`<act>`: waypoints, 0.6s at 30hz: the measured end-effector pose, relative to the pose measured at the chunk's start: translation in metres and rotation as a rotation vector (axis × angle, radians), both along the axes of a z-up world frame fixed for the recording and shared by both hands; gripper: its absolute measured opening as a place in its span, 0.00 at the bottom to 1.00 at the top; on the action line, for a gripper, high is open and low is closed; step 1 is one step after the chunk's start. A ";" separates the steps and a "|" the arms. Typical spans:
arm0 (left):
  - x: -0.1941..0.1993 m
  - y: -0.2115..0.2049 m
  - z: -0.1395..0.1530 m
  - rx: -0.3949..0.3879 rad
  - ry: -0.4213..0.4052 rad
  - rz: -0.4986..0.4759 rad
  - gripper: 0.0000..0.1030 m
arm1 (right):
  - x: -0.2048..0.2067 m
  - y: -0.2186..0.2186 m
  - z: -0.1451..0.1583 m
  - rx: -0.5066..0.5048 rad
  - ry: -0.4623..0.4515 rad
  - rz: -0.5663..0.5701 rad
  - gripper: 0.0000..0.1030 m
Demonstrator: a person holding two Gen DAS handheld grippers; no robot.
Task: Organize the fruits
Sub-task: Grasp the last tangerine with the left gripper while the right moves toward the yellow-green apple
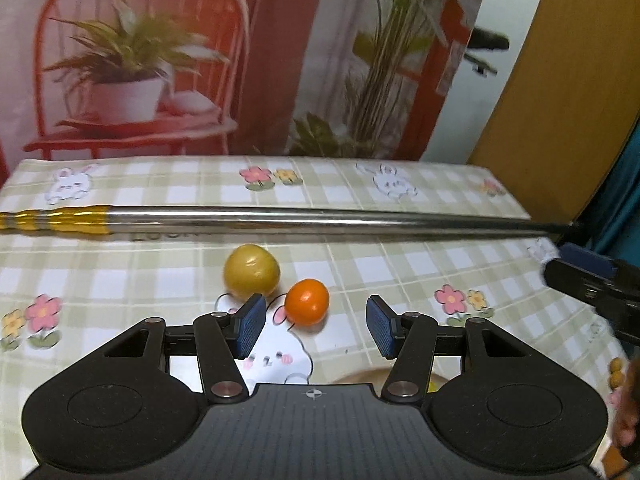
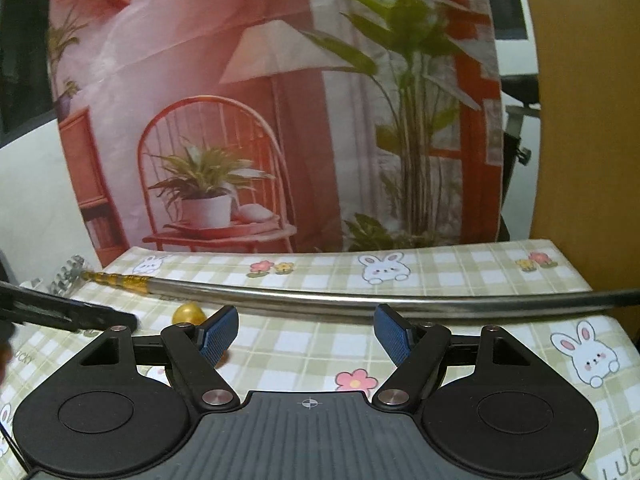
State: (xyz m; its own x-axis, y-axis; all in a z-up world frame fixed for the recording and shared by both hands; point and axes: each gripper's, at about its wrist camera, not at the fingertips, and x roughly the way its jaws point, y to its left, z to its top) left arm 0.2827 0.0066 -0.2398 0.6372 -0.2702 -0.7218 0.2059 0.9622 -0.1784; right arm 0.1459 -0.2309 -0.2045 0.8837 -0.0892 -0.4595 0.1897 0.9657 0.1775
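Fruits [image 1: 307,307] mid-table, edges [image 1: 256,159] distant

checked table [image 1: 168,280]: rod [image 1: 304,222], two fruits [image 1: 251,270].

We see our left gripper [image 1: 316,326] and right gripper [image 2: 306,334] built alike: matte black bodies with a ribbed centre plate bearing a small crosshair mark, flanked by two rounded lobes, each with a raised disc. Black link arms pivot on silver round-headed screws and have triangular cut-outs near their outer ends. The fingers [image 1: 250,326] carry blue pads with a fine dotted texture. At the left view's right edge, a teal sleeve [image 1: 618,200] shows.
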 end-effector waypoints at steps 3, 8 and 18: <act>0.020 -0.008 -0.015 0.012 0.044 -0.018 0.55 | 0.001 -0.008 -0.006 0.015 0.005 -0.008 0.69; 0.041 -0.017 -0.029 0.068 0.080 -0.036 0.47 | 0.000 -0.016 -0.014 0.036 0.011 -0.020 0.69; 0.063 -0.026 -0.044 0.102 0.135 -0.047 0.43 | -0.003 -0.028 -0.029 0.080 0.029 -0.043 0.69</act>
